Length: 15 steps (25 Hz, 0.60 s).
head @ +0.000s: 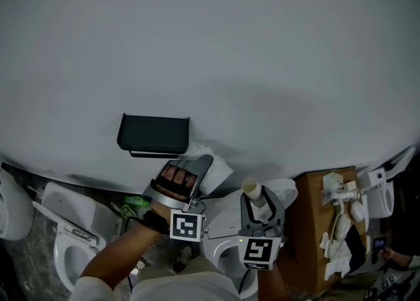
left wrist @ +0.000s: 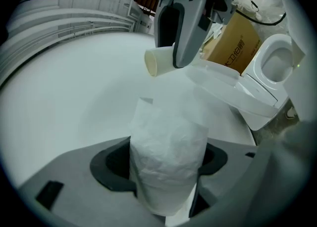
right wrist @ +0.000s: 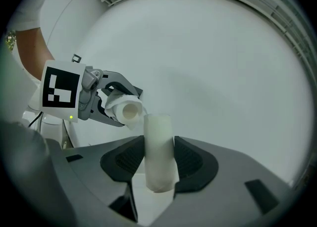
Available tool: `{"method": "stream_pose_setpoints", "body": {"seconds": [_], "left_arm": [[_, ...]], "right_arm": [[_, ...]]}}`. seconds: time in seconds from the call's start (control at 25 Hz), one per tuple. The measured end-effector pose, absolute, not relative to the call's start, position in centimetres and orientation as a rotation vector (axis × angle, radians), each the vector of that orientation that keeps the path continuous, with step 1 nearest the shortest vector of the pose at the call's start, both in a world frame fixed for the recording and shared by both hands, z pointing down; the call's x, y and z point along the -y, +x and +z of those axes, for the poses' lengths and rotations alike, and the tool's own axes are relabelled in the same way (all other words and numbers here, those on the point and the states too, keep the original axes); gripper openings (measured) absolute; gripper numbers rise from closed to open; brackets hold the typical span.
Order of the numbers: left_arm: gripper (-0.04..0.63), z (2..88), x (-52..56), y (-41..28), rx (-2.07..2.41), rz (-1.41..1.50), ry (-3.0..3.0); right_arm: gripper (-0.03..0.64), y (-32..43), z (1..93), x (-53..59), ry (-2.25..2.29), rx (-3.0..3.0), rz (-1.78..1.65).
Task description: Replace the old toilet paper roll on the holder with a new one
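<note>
Half done: my right gripper (right wrist: 158,159) clamps the old tube (right wrist: 158,137), my left gripper (left wrist: 166,164) the new roll (left wrist: 168,142); the holder (head: 154,134), centre left, looks bare.

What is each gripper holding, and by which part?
Left gripper clamps the white toilet paper roll across its curved sides. Right gripper clamps the bare pale cardboard tube across its sides, toward one end.

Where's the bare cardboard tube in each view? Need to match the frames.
Head view: cardboard tube lower centre, upright in the right gripper.
Left gripper view: upper centre, lying sideways in that gripper.
Right gripper view: centre, clamped between the jaws.
Shared landmark: paper roll in the left gripper.
</note>
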State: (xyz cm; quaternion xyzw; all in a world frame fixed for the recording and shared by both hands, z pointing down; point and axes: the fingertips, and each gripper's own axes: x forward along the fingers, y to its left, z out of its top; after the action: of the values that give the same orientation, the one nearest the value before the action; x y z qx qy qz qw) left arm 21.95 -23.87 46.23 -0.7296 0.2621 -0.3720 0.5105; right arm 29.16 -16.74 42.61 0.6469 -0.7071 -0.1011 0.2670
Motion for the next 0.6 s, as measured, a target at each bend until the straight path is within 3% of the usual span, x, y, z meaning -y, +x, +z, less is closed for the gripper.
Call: {"method": "stream_pose_setpoints", "body": {"seconds": [0.6], "left_arm": [[0.331,46.4,26.3,20.0,-0.747,-0.997,-1.759]], "right_arm": [[0.187,28.7,42.4,16.8,1.733,1.958,-0.286]]}}
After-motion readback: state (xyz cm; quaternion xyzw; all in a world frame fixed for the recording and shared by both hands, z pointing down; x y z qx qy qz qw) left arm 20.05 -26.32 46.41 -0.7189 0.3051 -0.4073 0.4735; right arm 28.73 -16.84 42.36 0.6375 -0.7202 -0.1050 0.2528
